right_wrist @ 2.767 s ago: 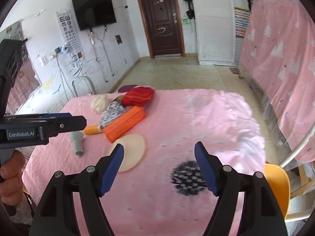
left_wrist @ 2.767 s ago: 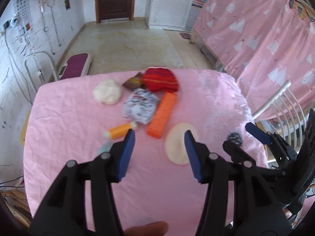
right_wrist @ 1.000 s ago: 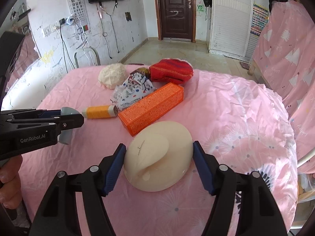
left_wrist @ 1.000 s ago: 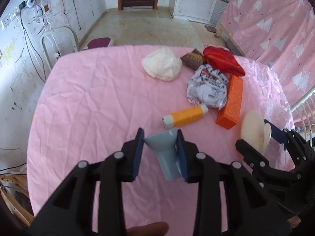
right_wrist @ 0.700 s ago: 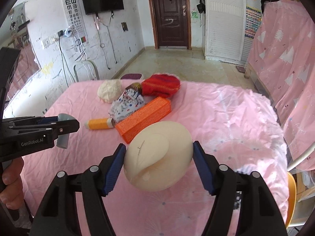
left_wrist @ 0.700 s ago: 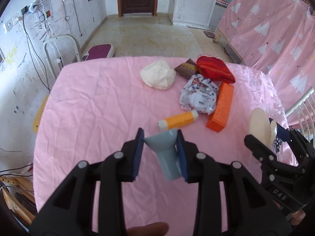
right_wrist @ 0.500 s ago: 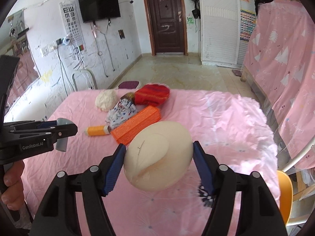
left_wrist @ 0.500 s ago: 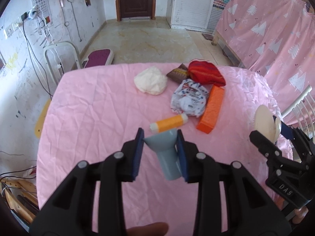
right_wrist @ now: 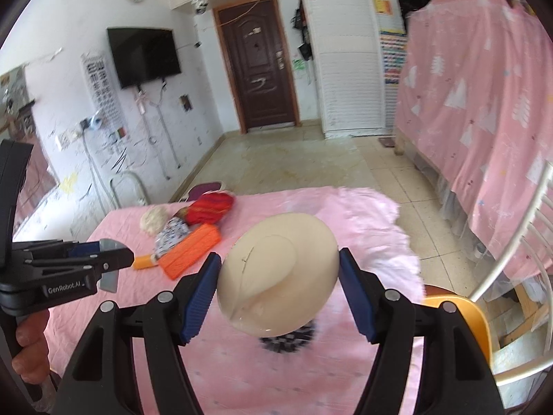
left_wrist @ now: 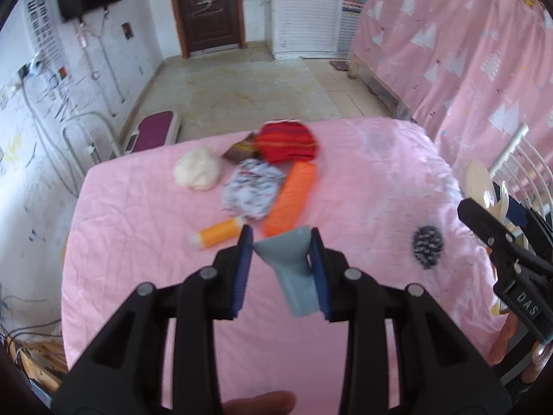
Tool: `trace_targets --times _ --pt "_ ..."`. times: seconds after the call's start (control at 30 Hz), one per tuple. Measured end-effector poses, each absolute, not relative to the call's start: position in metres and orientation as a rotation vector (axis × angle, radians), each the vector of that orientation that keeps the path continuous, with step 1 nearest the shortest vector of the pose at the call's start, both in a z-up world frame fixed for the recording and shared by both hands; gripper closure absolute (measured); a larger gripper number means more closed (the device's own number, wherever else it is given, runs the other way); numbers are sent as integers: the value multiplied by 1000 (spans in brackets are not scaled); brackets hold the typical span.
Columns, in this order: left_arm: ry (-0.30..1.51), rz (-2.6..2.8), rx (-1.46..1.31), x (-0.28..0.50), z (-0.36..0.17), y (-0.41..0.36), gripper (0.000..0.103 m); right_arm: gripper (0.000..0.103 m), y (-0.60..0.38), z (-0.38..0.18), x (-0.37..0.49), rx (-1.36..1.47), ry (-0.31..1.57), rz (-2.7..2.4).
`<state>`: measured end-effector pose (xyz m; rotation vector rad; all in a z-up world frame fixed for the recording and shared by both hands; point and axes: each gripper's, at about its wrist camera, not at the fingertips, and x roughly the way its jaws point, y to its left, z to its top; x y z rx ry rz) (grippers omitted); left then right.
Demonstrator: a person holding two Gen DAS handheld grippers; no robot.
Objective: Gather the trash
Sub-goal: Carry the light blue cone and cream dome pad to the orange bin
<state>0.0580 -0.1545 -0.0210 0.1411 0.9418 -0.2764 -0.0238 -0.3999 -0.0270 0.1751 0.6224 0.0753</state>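
A pink quilted cloth covers the desk (left_wrist: 145, 228), which stands in a tiled room with a dark door and a wall-mounted screen. Near its far edge lies a loose cluster — a cream ball (left_wrist: 196, 174), a red knitted piece (left_wrist: 287, 146), a crumpled patterned wrapper (left_wrist: 250, 193), an orange box (left_wrist: 289, 203) and an orange tube (left_wrist: 216, 237), the tube lying just beside the wrapper and the box. A dark speckled clump (left_wrist: 428, 246) sits apart, nearer the right edge.

The left gripper (left_wrist: 280, 269) is held above the cloth, its blue-padded fingers narrow and clamped on a grey funnel-shaped piece (left_wrist: 292, 269), flared end pointing away from the hand.

The right gripper (right_wrist: 280, 288) is also raised off the desk — its fingers stand at a medium spread, pressing either side of a cream dome-shaped piece (right_wrist: 278, 275), which blocks part of the speckled clump beneath it. A white chair (right_wrist: 518, 242) stands beside the desk at right.
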Motion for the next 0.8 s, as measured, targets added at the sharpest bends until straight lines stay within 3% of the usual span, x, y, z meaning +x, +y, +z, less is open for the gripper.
trace_targets --times 0.8 --pt "942 -618 355 9 -18 -347 72 44 -563 -55 -94 287 596 -174"
